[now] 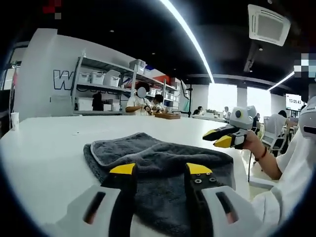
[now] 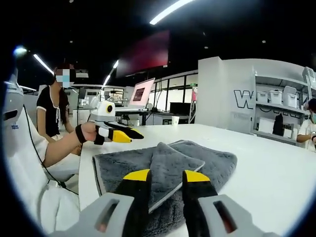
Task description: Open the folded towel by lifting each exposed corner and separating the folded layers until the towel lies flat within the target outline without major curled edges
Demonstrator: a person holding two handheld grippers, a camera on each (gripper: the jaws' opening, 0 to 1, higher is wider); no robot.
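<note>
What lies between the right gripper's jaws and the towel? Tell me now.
Nothing: in the right gripper view, the open right gripper hangs just over the grey towel on the white table, with only air between.

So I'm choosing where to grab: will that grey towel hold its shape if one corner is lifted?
Probably not. The towel lies in soft folded layers with rounded edges, so it likely droops. Its plush pile looks grippy, not slippery. On the smooth white table it may slide when pushed.

Left claw wears yellow tips on black jaws with pale grey bodies and visible screws; right claw matches; white sleeves; dark wristbands on both wrists.
</note>
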